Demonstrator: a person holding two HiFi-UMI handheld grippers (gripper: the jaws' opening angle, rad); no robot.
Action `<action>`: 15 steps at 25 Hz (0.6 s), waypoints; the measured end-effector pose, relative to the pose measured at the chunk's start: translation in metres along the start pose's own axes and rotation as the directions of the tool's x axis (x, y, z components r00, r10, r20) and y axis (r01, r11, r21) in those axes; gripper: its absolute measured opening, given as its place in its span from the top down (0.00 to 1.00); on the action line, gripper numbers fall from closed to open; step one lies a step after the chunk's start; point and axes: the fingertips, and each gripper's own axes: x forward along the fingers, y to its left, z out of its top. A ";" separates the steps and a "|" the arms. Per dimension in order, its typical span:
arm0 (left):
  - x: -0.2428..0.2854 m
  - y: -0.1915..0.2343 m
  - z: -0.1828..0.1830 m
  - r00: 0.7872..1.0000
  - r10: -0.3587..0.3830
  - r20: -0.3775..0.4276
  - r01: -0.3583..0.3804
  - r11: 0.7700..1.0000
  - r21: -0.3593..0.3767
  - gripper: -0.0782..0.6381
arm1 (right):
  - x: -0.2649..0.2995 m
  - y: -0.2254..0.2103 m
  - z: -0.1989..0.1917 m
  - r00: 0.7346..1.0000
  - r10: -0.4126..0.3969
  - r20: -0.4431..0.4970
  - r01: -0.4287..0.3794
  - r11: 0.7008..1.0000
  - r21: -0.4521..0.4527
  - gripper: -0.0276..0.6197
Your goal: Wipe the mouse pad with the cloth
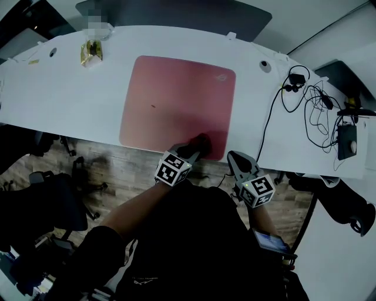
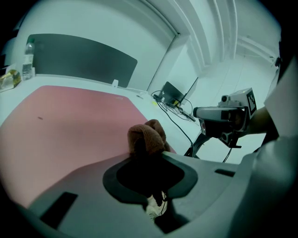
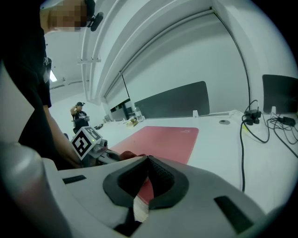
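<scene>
At the mouse pad's (image 1: pixel 176 100) near right corner, the left claw (image 1: pixel 198 147) grips the cloth (image 2: pixel 146 136), the right claw (image 3: pixel 149 160) is closed on nothing, and most of the pad seems unwiped.

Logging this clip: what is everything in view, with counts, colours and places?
Flat rectangular mouse pad: one, red, middle of desk.
Bunched terry cloth: one, brown, pad's near right corner.
Curved desk: one, white, under everything.
Crinkled packet: one, yellowish, desk's far left.
Loose cables: several, black, desk's right end.
Divider panel: one, dark grey, behind desk.
Left gripper: one, grey, shut on the cloth.
Right gripper: one, grey, shut and empty, just off the desk's near edge.
</scene>
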 end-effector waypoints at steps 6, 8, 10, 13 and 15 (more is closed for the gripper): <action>-0.022 0.033 0.000 0.999 0.050 0.013 -0.049 0.998 -0.029 0.79 | 0.014 0.003 0.003 1.000 0.010 -0.015 -0.010 1.000 0.001 0.92; -0.031 0.046 0.002 0.997 0.070 0.023 -0.069 0.997 -0.046 0.79 | 0.020 0.003 0.004 1.000 0.013 -0.024 -0.013 1.000 0.000 0.92; -0.039 0.058 0.001 0.996 0.090 0.026 -0.088 0.994 -0.058 0.79 | 0.027 0.005 0.006 0.999 0.021 -0.031 -0.021 1.000 -0.001 0.92; -0.049 0.073 -0.001 0.992 0.120 0.026 -0.118 0.991 -0.067 0.79 | 0.038 0.007 0.010 0.999 0.039 -0.033 -0.040 0.999 -0.009 0.92; -0.056 0.080 -0.003 0.990 0.137 0.029 -0.134 0.988 -0.077 0.79 | 0.044 0.009 0.013 0.998 0.049 -0.036 -0.049 0.999 -0.014 0.92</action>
